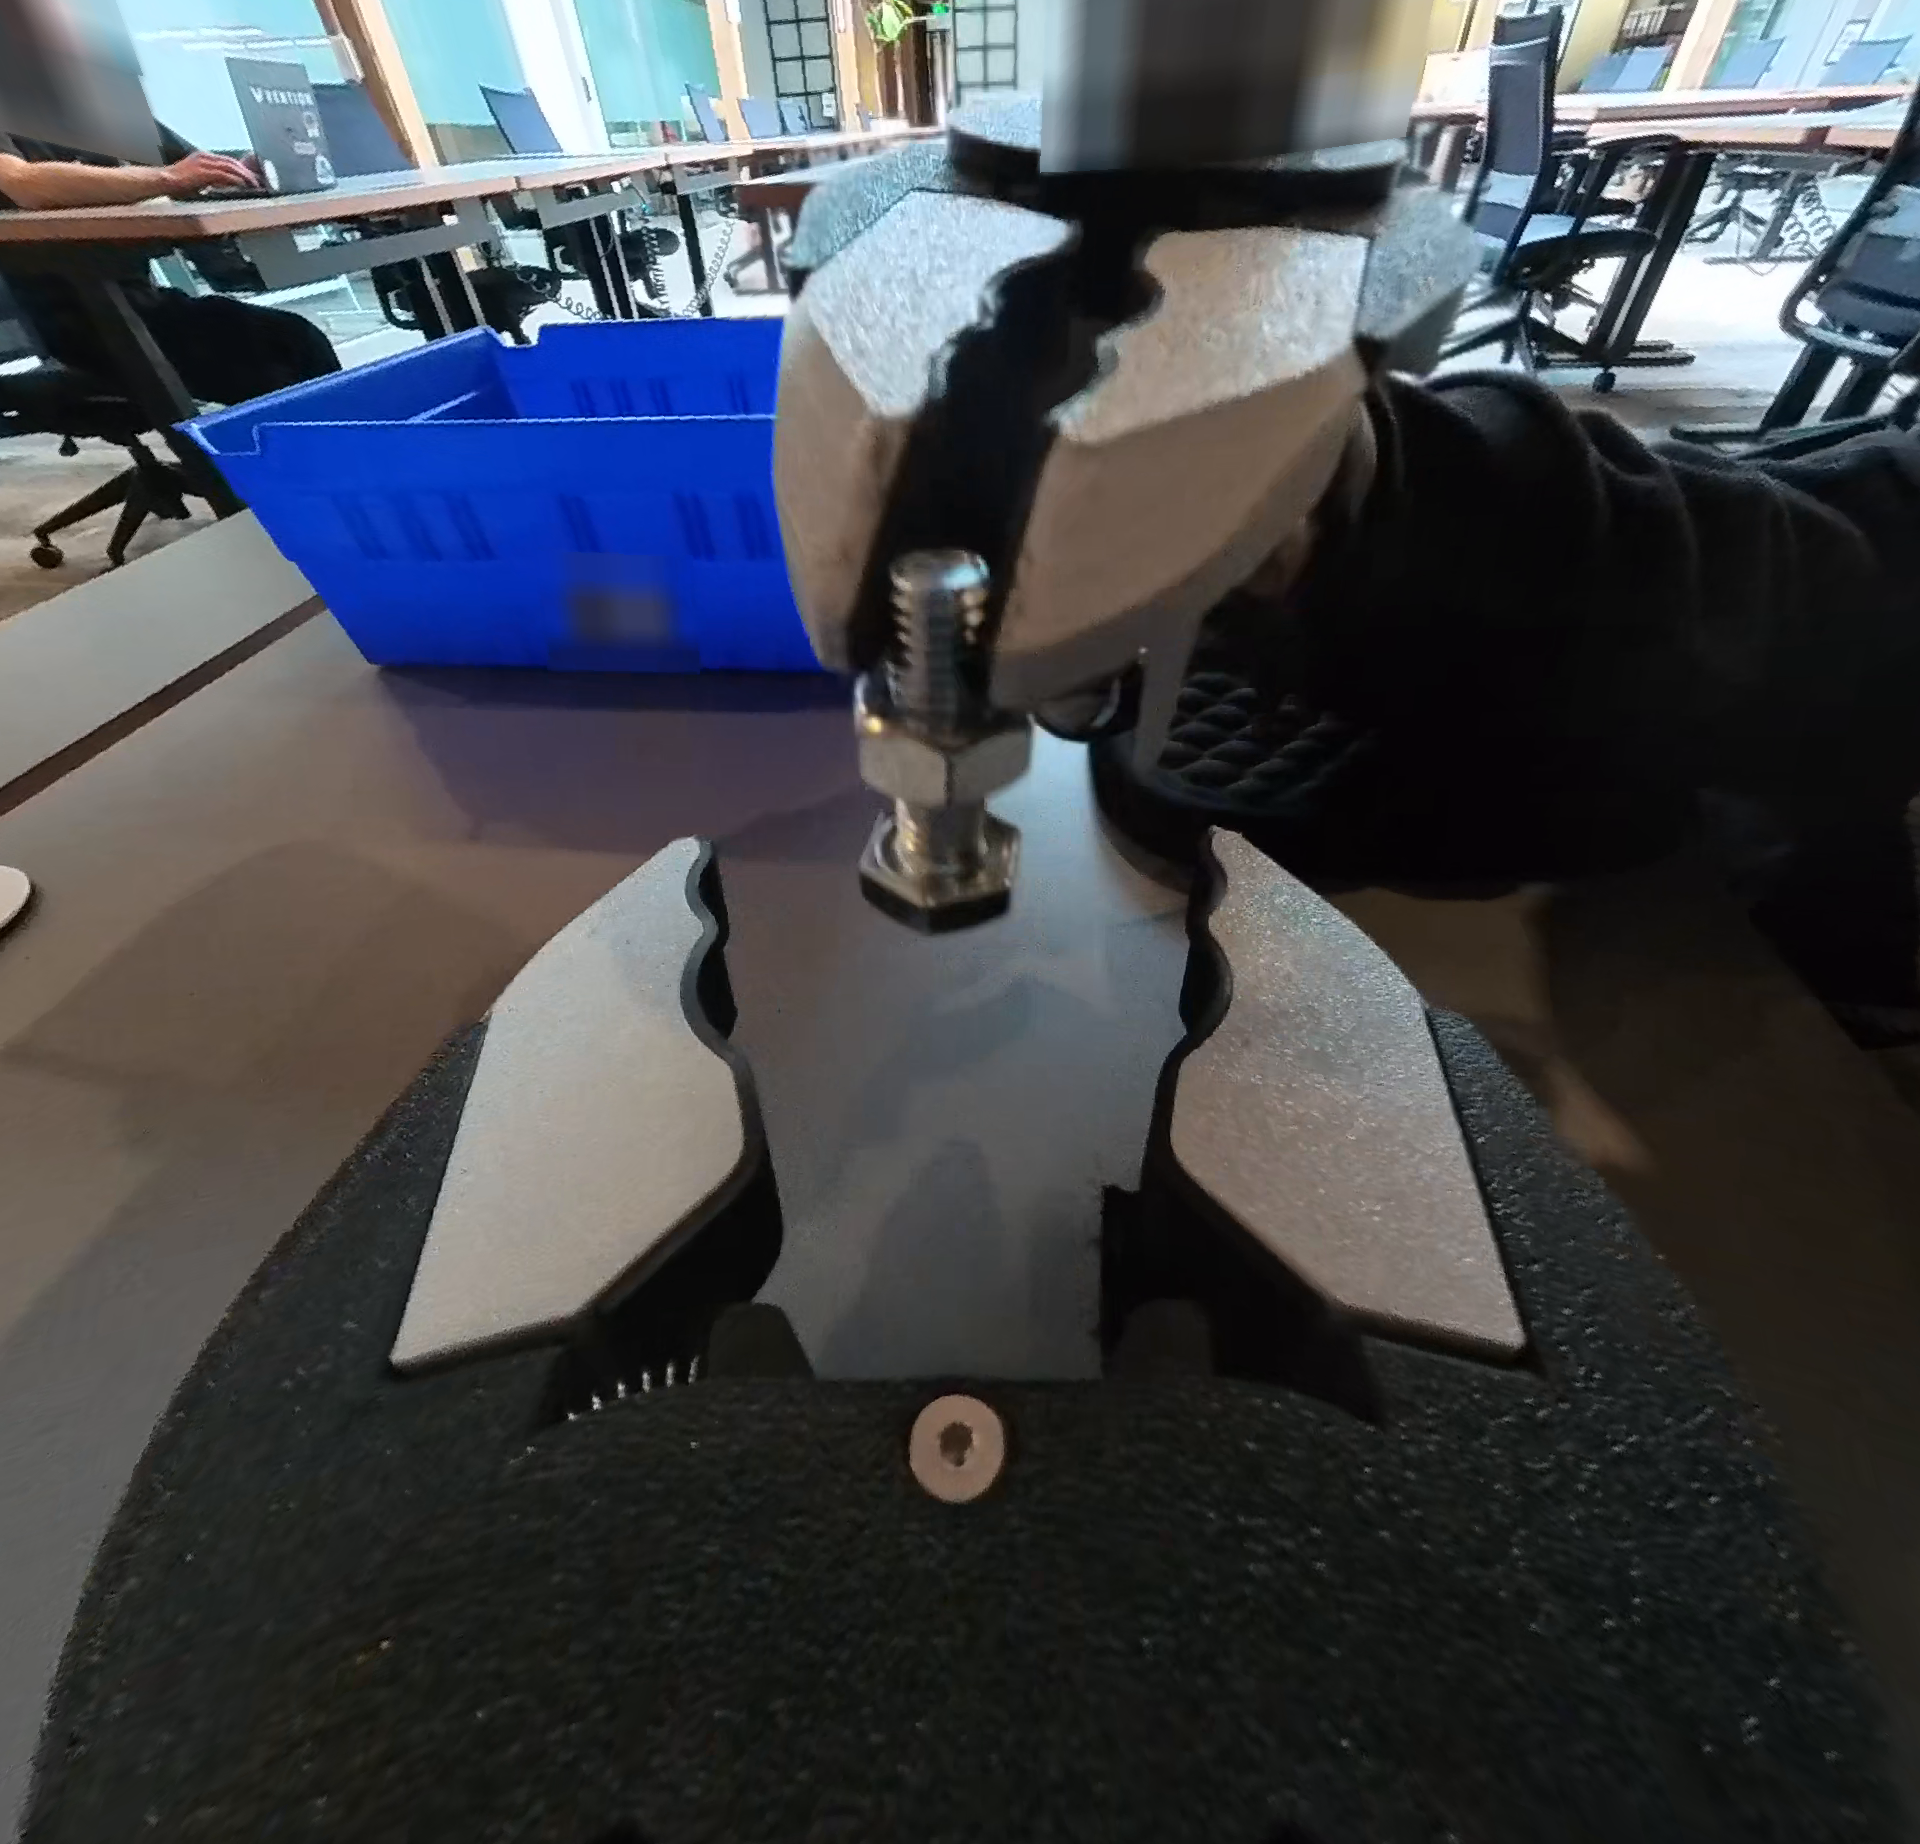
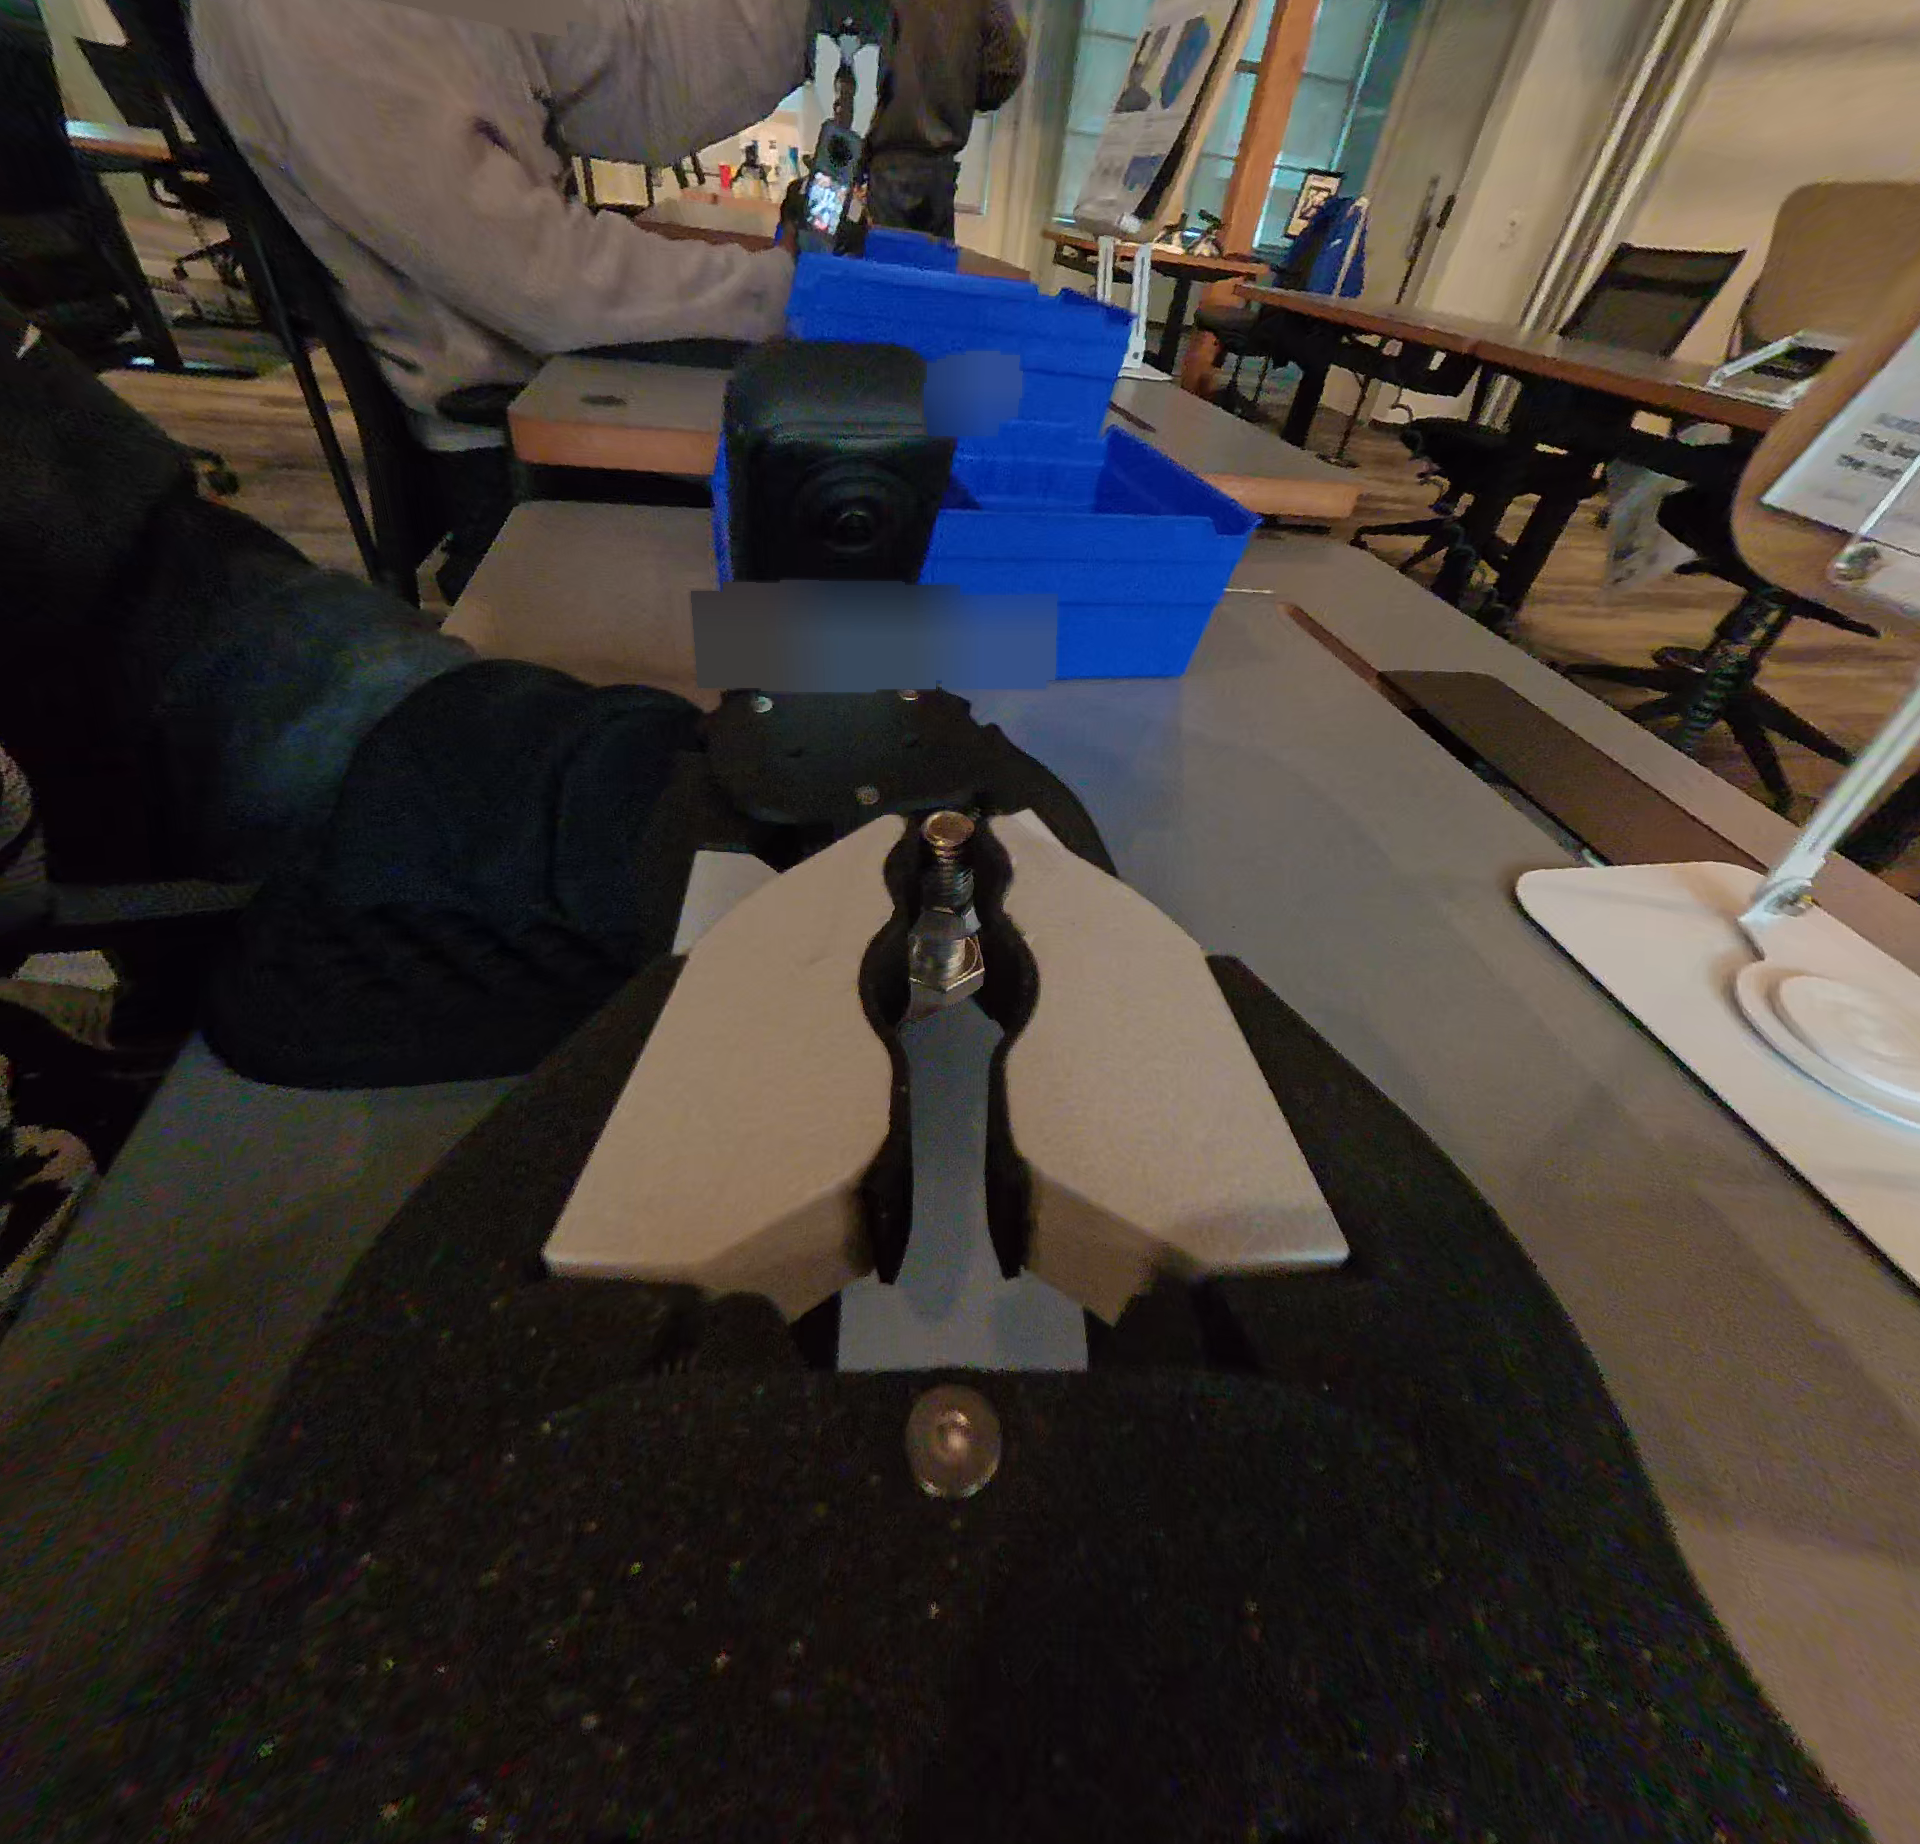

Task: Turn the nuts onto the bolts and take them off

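A silver bolt (image 1: 940, 620) with a hex nut (image 1: 940, 750) partway down its thread hangs upright, head (image 1: 935, 885) down, just over the grey table (image 1: 312, 963). My right gripper (image 1: 925, 641) comes down from above and is shut on the bolt's threaded upper end. In the right wrist view the bolt (image 2: 945, 890) sits between the closed fingers of the right gripper (image 2: 948, 849), nut (image 2: 940, 932) nearer the camera. My left gripper (image 1: 956, 849) is wide open. The bolt's head lies level with its fingertips (image 1: 665, 911) and neither pad touches it.
A blue plastic bin (image 1: 499, 506) stands at the back of the table and also shows in the right wrist view (image 2: 1091, 558). A black-gloved hand (image 1: 1558, 631) holds the right gripper. A white lamp base (image 2: 1714, 984) lies at the right. Desks, chairs and people are behind. Left tips to right tips: about 7 cm.
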{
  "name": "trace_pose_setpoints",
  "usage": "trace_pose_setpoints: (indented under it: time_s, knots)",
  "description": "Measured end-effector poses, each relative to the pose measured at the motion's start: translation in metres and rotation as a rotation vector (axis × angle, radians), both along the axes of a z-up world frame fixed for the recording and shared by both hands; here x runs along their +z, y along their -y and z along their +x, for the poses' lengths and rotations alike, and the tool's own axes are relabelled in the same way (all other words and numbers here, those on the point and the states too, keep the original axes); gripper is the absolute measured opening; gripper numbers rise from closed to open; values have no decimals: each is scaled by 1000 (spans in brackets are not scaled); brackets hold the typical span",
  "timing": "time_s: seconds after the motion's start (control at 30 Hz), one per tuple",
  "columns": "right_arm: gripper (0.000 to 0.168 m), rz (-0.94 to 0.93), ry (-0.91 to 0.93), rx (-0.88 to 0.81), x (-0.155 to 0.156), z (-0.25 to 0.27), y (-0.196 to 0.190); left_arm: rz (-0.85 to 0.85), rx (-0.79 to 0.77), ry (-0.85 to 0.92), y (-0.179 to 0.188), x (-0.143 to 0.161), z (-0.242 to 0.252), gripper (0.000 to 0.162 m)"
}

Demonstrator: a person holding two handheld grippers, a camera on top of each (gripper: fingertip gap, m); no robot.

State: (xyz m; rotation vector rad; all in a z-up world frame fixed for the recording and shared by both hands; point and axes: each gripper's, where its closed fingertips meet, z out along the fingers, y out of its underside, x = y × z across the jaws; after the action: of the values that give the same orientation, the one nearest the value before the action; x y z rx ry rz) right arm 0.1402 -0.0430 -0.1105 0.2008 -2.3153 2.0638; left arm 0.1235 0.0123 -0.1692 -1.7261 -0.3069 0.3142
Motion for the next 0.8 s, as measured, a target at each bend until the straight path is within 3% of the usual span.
trace_pose_setpoints:
  time_s: [0.23,0.5,0.63,0.8]
  knots:
    - [8,-35,24,-158,27,-38,-33,31,-17,-24,0,5,3,71]
    - [8,-55,54,-596,72,-140,-135,67,-14,-41,3,11,4,64]
    - [8,-66,98,-816,66,-198,-188,69,-13,-44,3,12,4,62]
    - [9,-55,167,-973,31,-251,-235,76,-11,-45,3,12,4,59]
